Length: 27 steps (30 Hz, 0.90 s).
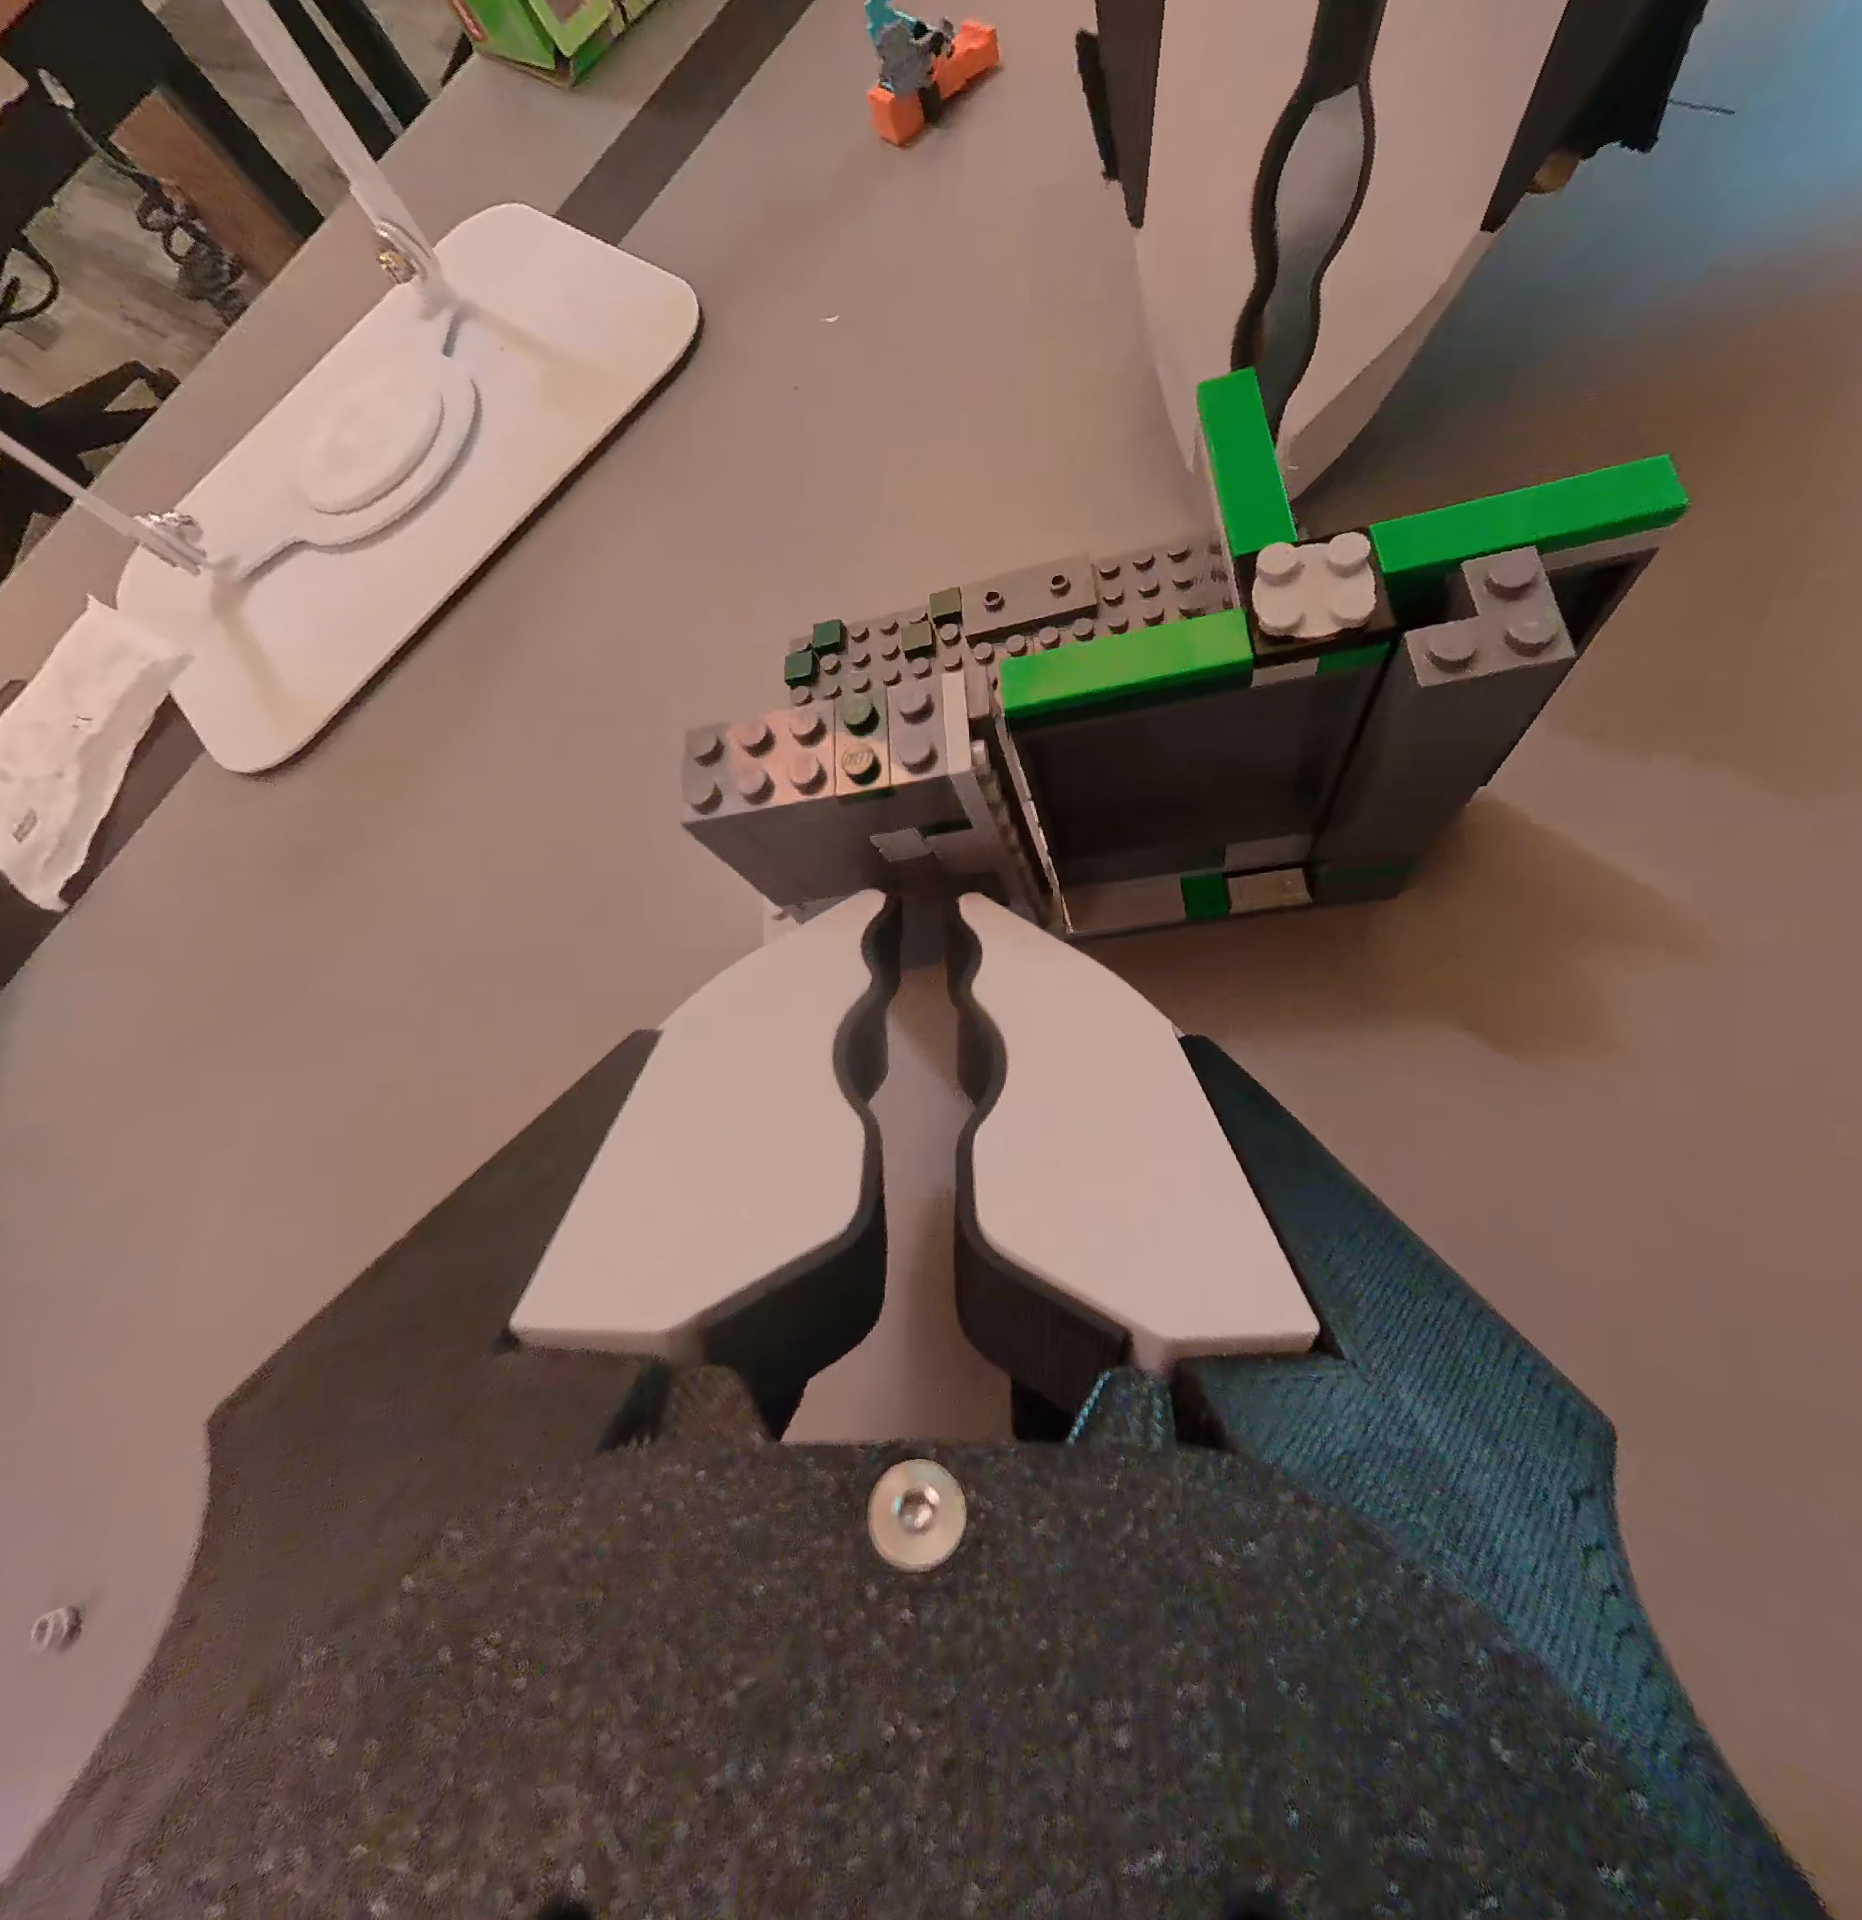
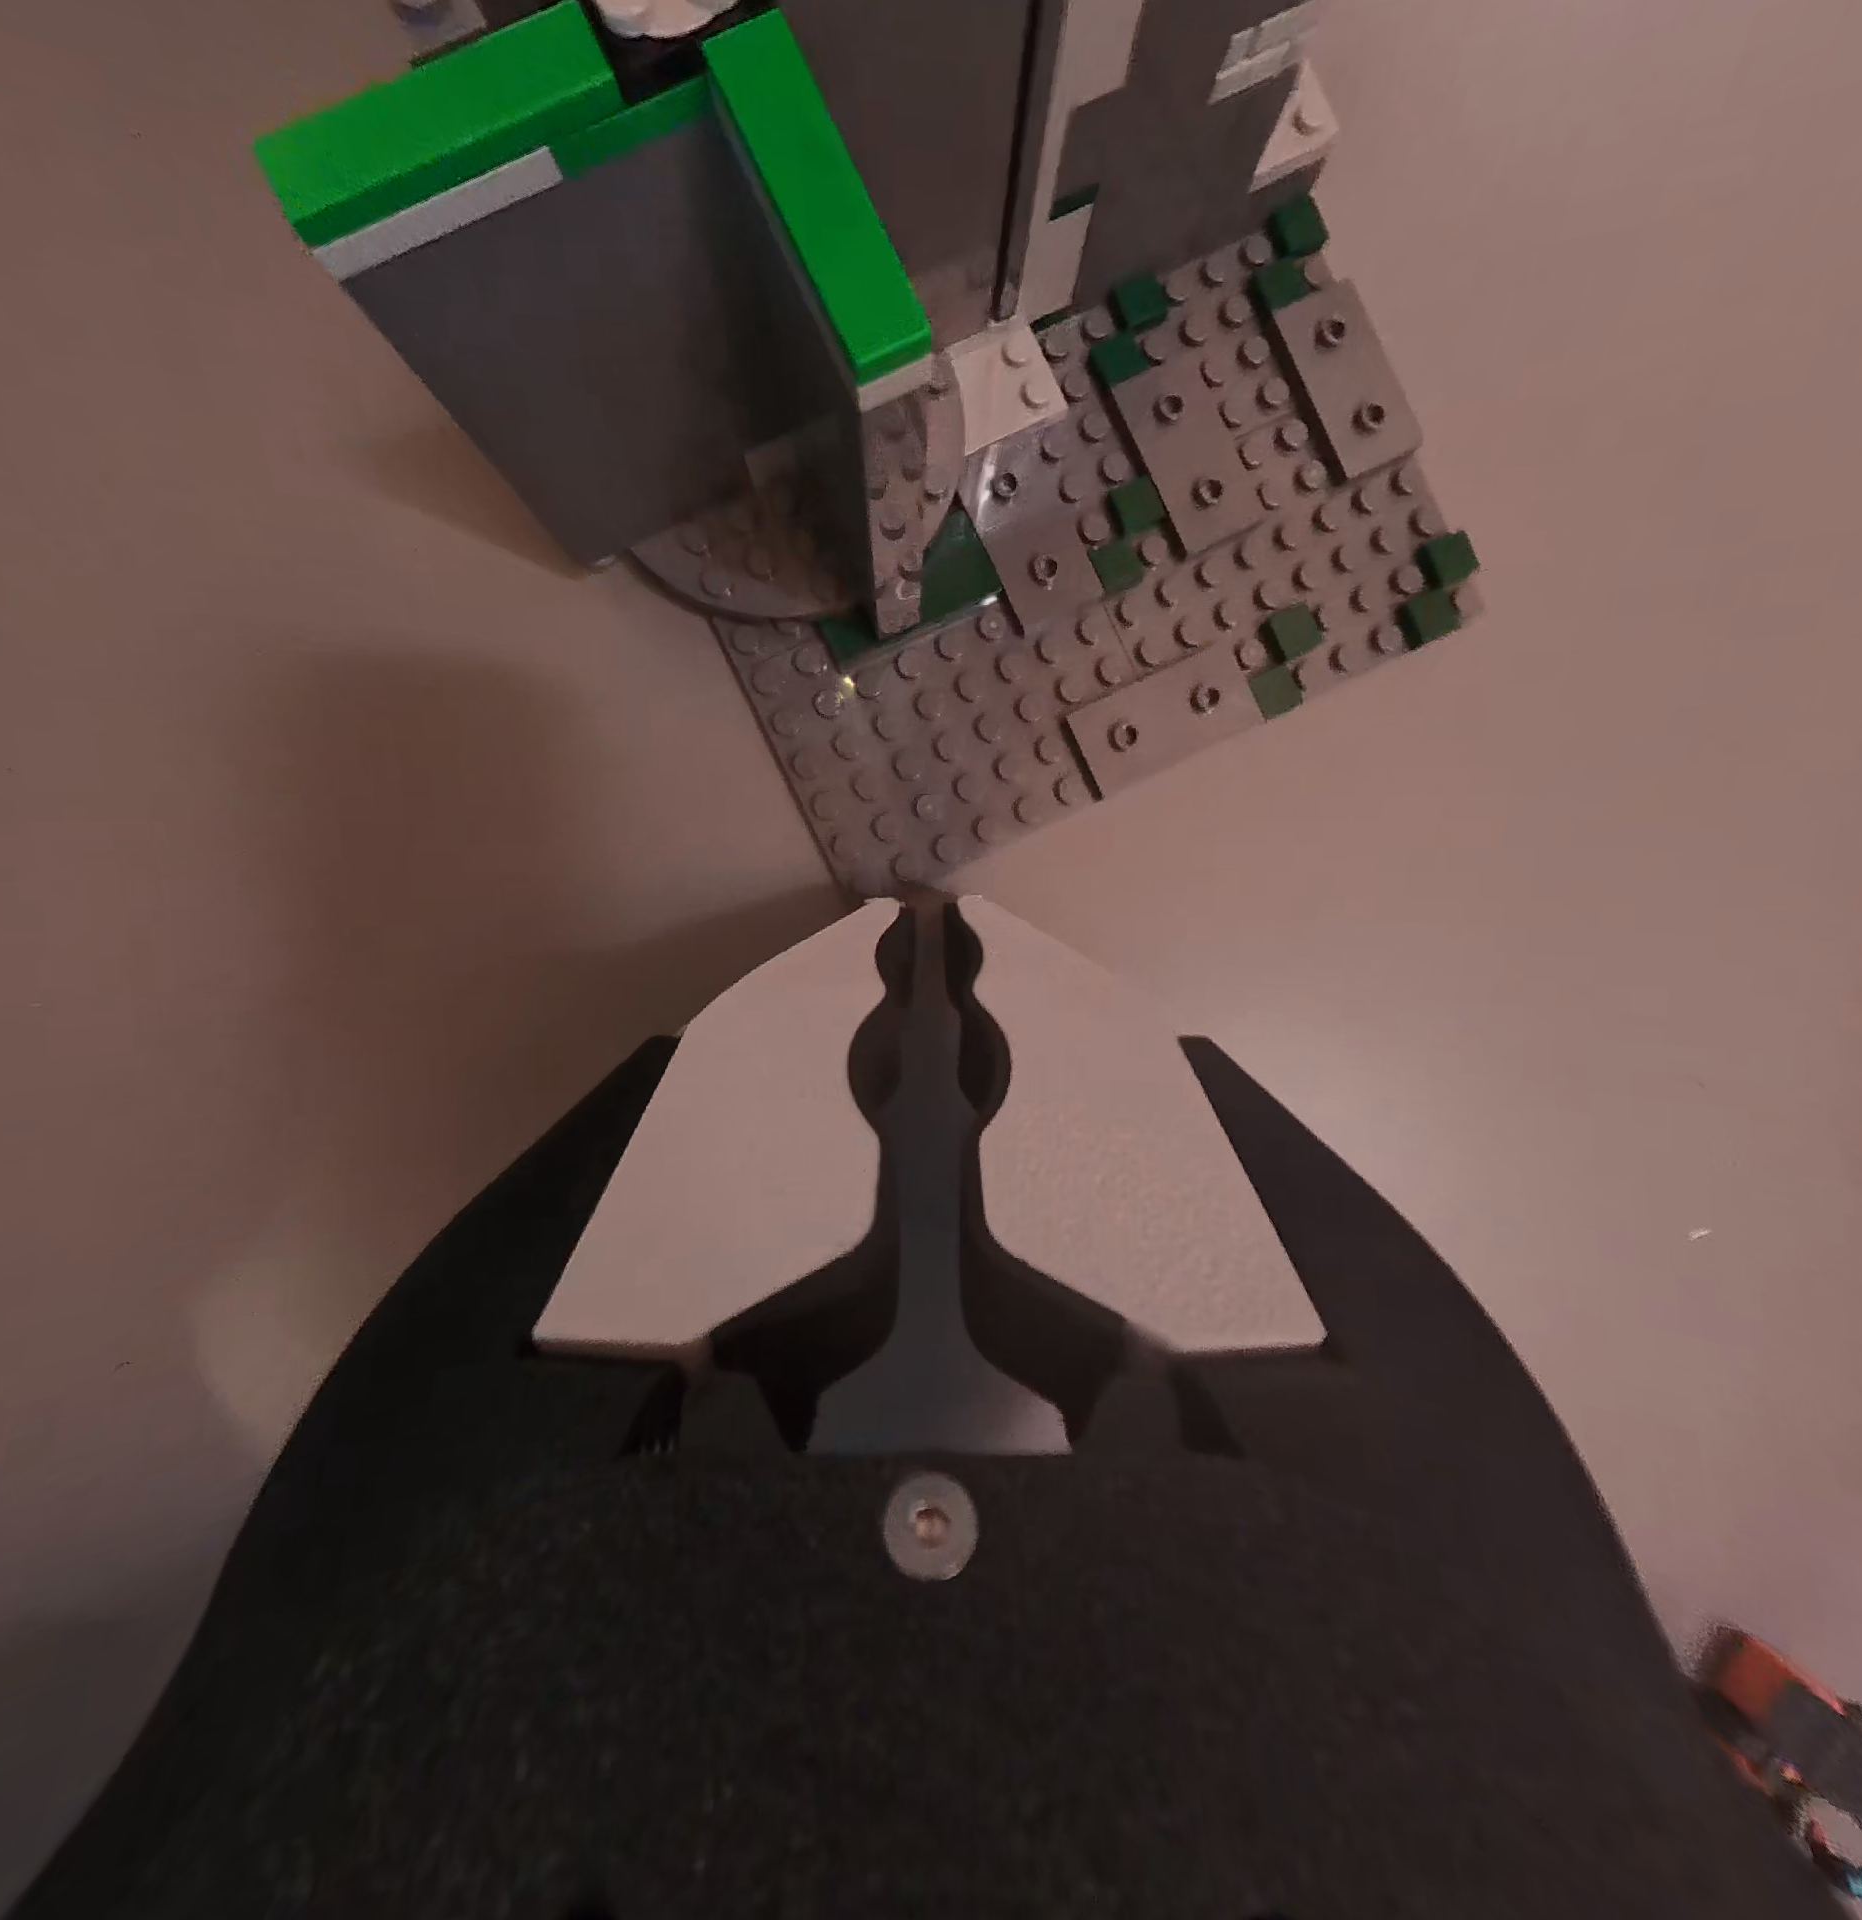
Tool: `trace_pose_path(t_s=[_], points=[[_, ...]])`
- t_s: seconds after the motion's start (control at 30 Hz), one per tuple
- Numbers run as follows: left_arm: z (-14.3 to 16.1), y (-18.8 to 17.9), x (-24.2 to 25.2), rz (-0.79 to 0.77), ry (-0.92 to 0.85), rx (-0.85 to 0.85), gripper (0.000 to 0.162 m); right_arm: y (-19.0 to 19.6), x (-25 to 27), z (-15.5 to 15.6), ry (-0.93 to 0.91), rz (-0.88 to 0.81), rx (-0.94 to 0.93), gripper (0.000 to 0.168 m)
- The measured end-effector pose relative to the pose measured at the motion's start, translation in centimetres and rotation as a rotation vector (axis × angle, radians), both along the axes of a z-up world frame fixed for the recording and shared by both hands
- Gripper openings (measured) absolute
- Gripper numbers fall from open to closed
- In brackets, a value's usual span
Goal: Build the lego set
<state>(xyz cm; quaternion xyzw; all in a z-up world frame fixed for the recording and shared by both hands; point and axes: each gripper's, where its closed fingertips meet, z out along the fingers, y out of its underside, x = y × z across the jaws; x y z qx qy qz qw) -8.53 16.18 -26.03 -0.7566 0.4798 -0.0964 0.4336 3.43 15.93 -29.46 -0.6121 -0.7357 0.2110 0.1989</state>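
Note:
The lego build is a grey studded baseplate with small dark green tiles, tall grey walls and bright green strips on top. A light grey round piece sits on its top. My left gripper has its jaws nearly together, pinching the lower edge of the grey wall. My right gripper has its jaws nearly together on the near corner of the baseplate. It also shows in the left wrist view, coming down behind the green strips.
A white flat stand base with thin rods lies at the left, a crumpled clear bag beside it. A small orange and grey lego model stands at the back and also shows in the right wrist view. A green box stands at the far edge.

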Motion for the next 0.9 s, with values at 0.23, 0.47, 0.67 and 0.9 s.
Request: trace_pose_path(t_s=[0.23,0.47,0.67,0.9], points=[[0.1,1.3,0.8,-0.100,0.012,0.010,0.006,-2.5,-0.7,0.0,-0.017,0.029,0.049,0.006],[0.1,4.4,2.8,-0.232,0.008,0.020,0.006,-5.1,-2.8,0.3,0.010,-0.011,0.147,0.006],[1.6,6.7,0.7,-0.174,-0.054,0.027,0.008,-5.1,-3.5,1.8,0.077,-0.043,0.162,0.011],[3.0,0.1,-2.5,-0.196,-0.139,-0.011,0.009,3.8,-2.5,5.7,0.149,-0.115,0.178,0.040]])
